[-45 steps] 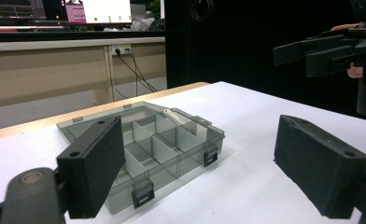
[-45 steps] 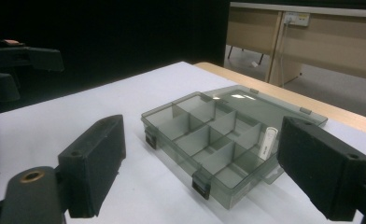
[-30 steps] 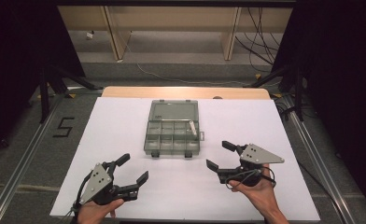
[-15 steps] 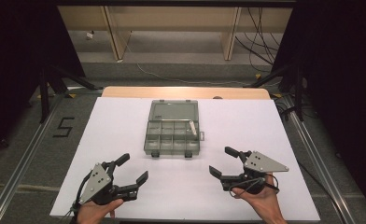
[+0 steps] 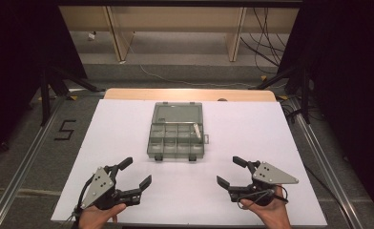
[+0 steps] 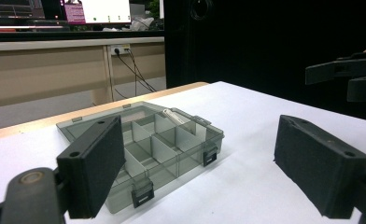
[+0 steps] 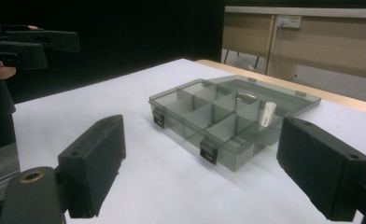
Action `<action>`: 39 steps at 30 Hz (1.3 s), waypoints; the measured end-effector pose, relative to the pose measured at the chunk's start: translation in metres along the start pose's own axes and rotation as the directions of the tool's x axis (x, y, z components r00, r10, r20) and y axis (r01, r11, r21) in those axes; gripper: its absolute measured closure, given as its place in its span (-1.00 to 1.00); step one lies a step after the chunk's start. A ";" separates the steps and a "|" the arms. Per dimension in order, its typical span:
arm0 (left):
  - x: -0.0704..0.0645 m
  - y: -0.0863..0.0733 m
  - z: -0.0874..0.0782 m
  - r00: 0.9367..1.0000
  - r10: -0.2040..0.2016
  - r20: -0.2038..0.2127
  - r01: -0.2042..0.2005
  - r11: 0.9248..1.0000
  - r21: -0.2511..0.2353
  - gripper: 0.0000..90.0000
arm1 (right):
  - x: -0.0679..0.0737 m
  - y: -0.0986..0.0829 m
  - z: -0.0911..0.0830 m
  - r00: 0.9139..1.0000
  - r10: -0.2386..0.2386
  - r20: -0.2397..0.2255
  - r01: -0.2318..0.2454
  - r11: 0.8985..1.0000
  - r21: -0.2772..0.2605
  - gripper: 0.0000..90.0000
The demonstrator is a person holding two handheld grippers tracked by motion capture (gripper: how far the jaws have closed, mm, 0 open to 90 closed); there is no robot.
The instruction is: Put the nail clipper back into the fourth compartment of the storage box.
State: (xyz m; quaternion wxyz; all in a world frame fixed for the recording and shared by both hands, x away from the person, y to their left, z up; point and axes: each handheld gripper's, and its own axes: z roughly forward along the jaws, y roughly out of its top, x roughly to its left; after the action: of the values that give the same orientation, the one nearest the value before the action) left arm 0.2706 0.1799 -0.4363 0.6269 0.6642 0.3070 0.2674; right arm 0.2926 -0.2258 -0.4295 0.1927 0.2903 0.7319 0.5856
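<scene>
White covering on the table (image 5: pixel 128 124) carries the open compartment box (image 5: pixel 176 131), a small white piece (image 5: pixel 198 133) at its right end, while the right gripper (image 5: pixel 233 171) has drawn back toward the near edge, matching the left gripper (image 5: pixel 136 172), both jaws wide and empty, suggesting work has not begun.

both hands come in from the near edge, each holding a gripper low over the table. the left gripper (image 5: pixel 136 172) and right gripper (image 5: pixel 232 171) have their jaws spread wide, gripping nothing.
</scene>
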 end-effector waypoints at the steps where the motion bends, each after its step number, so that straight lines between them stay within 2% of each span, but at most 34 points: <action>1: 0.000 0.000 0.000 1.000 0.000 0.000 0.000 1.000 0.001 -0.65 | 0.000 -0.001 0.000 1.000 -0.006 0.000 0.006 1.000 -0.003 -0.63; 2: 0.000 0.000 0.000 1.000 -0.001 0.001 0.001 1.000 0.000 -0.65 | 0.001 -0.001 -0.002 1.000 -0.008 -0.001 0.008 1.000 0.009 -0.63; 4: 0.000 0.000 0.000 1.000 -0.002 0.001 0.002 1.000 0.000 -0.65 | 0.002 -0.003 -0.002 1.000 -0.001 -0.010 0.001 1.000 -0.006 -0.63; 6: 0.000 0.000 0.000 1.000 -0.002 0.002 0.002 1.000 0.000 -0.65 | 0.002 -0.003 -0.003 1.000 -0.016 -0.006 0.016 1.000 0.003 -0.63; 17: -0.001 0.000 0.000 1.000 -0.002 0.002 0.002 1.000 0.001 -0.65 | 0.004 -0.007 -0.012 1.000 0.005 0.004 -0.005 1.000 0.020 -0.63; 18: -0.001 0.000 0.000 1.000 -0.001 0.001 0.001 1.000 0.001 -0.65 | 0.004 -0.007 -0.011 1.000 0.006 0.011 -0.006 1.000 0.006 -0.63; 22: 0.000 0.000 0.000 1.000 -0.002 0.002 0.002 1.000 0.000 -0.65 | 0.004 -0.008 -0.009 1.000 -0.013 0.004 0.013 1.000 0.009 -0.63; 25: -0.001 0.000 0.000 1.000 -0.001 0.003 0.001 1.000 0.000 -0.65 | 0.004 -0.008 -0.007 1.000 0.001 0.005 -0.001 1.000 0.001 -0.63; 27: -0.001 0.000 0.000 1.000 -0.001 0.002 0.001 1.000 -0.001 -0.65 | 0.003 -0.008 -0.008 1.000 -0.014 0.017 0.013 1.000 0.020 -0.63; 28: 0.000 0.000 0.000 1.000 -0.001 0.002 0.001 1.000 -0.001 -0.65 | 0.003 -0.008 -0.006 1.000 -0.014 0.013 0.014 1.000 0.005 -0.63; 31: 0.000 0.000 0.000 1.000 0.002 0.003 -0.002 1.000 0.001 -0.65 | 0.003 -0.008 -0.007 1.000 -0.019 0.010 0.019 1.000 0.022 -0.63; 39: -0.001 0.000 0.000 1.000 -0.003 0.002 0.003 1.000 0.000 -0.65 | 0.003 -0.008 -0.006 1.000 -0.015 0.014 0.015 1.000 0.015 -0.63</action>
State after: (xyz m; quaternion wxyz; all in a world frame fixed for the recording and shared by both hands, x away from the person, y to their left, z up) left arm 0.2705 0.1793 -0.4362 0.6277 0.6640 0.3073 0.2657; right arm 0.2848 -0.2299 -0.4358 0.2001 0.2907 0.7371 0.5764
